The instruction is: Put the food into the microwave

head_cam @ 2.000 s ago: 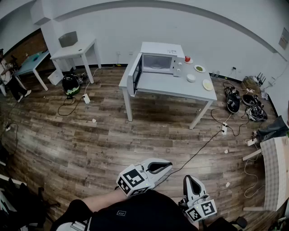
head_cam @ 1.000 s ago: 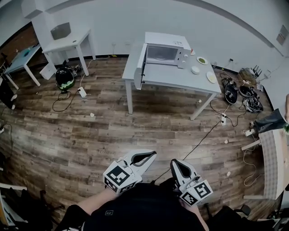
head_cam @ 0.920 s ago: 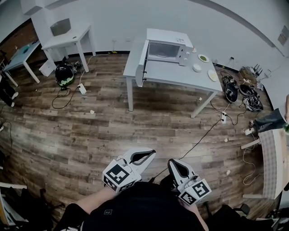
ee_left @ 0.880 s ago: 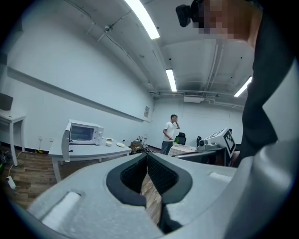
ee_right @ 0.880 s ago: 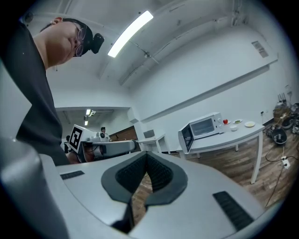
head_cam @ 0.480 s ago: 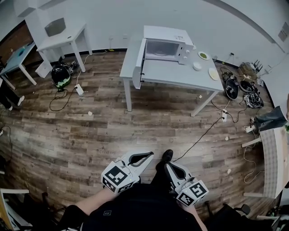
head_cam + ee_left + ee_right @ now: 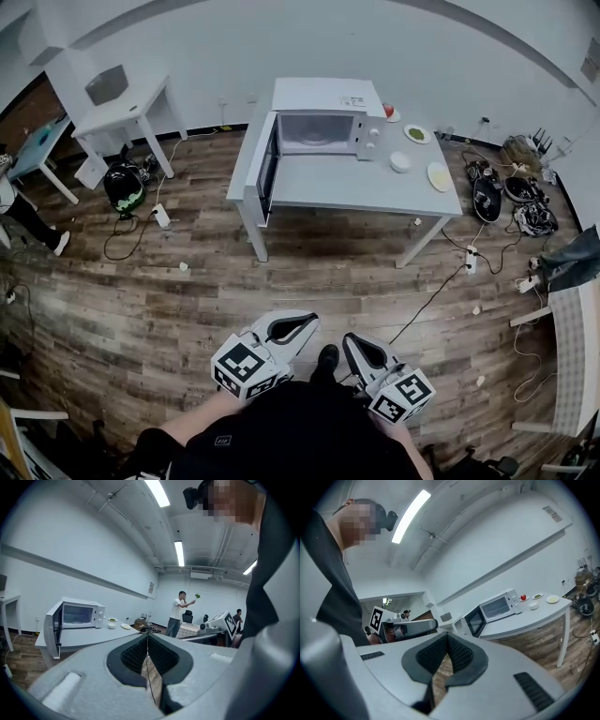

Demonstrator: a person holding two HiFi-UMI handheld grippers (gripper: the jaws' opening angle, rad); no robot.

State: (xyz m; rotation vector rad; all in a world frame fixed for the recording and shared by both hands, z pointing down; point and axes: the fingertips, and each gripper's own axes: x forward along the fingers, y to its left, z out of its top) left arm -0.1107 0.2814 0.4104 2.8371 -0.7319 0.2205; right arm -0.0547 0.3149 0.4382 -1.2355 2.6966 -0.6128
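Left gripper [image 7: 302, 325], right gripper [image 7: 351, 343]: jaws clenched, empty. I judge: walk up to table [image 7: 356, 187], unclench before reaching food dishes [image 7: 416, 134] beside open microwave [image 7: 323, 117].

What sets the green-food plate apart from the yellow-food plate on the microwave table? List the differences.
Food: the green-food plate carries a dark green heap; the yellow-food plate looks pale yellow across.
Place: the green-food plate sits toward the wall, behind the white bowl; the yellow-food plate lies nearer the table's front right corner.
Shared: both are round, on the table, outside the open microwave.
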